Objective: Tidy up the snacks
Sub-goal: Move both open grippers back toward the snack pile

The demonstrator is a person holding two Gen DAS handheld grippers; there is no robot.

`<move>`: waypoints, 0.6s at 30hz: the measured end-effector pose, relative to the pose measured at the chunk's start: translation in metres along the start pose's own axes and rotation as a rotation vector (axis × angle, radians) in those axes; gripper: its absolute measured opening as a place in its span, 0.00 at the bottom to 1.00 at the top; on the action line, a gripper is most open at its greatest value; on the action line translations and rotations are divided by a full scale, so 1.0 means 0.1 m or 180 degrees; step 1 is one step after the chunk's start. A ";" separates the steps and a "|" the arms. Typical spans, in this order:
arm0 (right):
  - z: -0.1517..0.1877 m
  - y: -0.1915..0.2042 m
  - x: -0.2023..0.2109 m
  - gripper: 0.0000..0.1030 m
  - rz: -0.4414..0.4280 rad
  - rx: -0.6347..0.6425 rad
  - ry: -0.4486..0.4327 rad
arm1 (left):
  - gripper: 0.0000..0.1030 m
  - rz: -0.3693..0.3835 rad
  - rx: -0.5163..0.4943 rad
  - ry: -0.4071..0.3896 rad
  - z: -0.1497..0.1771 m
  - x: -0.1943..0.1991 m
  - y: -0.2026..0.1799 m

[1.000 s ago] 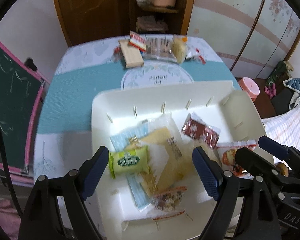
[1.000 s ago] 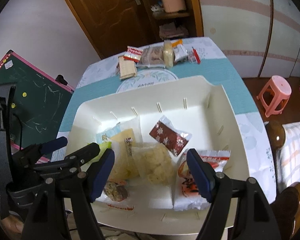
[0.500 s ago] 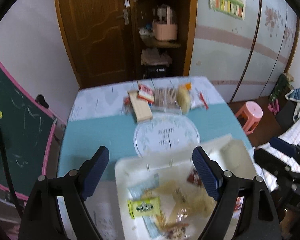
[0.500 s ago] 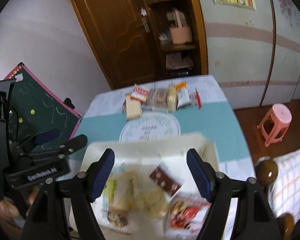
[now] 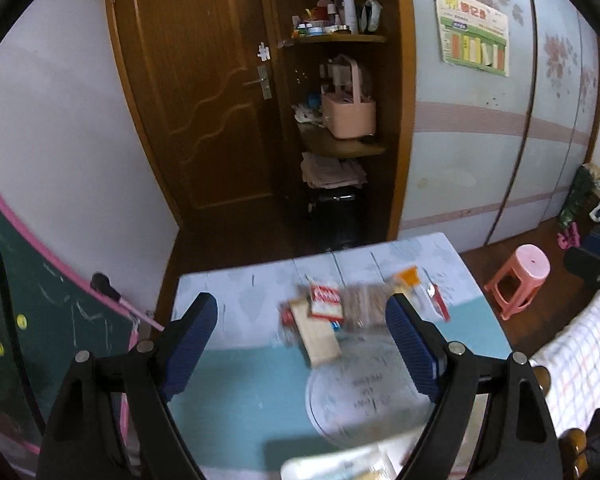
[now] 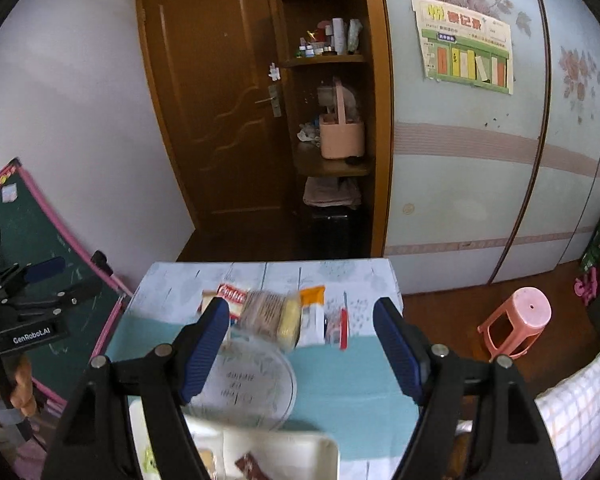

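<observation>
Several loose snack packets (image 5: pixel 332 312) lie in a row at the far end of the table; they also show in the right wrist view (image 6: pixel 276 314). The white tray (image 6: pixel 300 446) with snacks in it shows only at the bottom edge of both views (image 5: pixel 324 466). My left gripper (image 5: pixel 302 346) is open and empty, raised above the table. My right gripper (image 6: pixel 300 350) is open and empty too, raised and level. The left gripper body (image 6: pixel 28 312) shows at the left of the right wrist view.
The table (image 6: pixel 340 372) has a teal and white cloth with a round printed mark. A green chalkboard (image 5: pixel 28 332) leans at the left. A pink stool (image 6: pixel 514 322) stands on the floor at the right. A wooden door and shelves stand behind.
Both grippers have lifted and tilted up from over the tray. The tray has dropped to the bottom edge of both views and the room's back wall fills them.
</observation>
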State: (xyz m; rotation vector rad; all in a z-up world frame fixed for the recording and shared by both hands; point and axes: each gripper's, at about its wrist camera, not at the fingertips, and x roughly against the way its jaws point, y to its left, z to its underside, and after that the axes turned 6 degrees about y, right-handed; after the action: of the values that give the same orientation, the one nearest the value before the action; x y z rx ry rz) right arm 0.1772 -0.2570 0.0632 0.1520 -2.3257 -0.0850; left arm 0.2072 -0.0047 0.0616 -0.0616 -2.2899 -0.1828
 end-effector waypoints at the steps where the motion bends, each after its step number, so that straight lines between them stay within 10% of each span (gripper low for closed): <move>1: -0.09 -0.03 -0.07 0.73 0.0008 -0.0008 0.0033 | 0.83 -0.0015 -0.0009 0.0023 -0.09 -0.08 0.01; 8: -0.39 -0.19 -0.97 0.73 0.0266 -0.0005 0.0526 | 0.83 0.0055 0.0034 0.0448 -0.45 -1.02 0.05; 18: 0.11 -0.52 -2.55 0.51 0.0155 -0.0378 0.1511 | 0.83 0.0179 0.0167 0.1430 0.14 -2.57 0.06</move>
State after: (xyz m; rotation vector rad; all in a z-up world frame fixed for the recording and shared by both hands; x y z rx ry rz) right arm 0.3475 -0.2737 -0.1326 0.0479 -1.8441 -0.1456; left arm 0.3678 0.0068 -0.1393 -0.0518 -1.8416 -0.0952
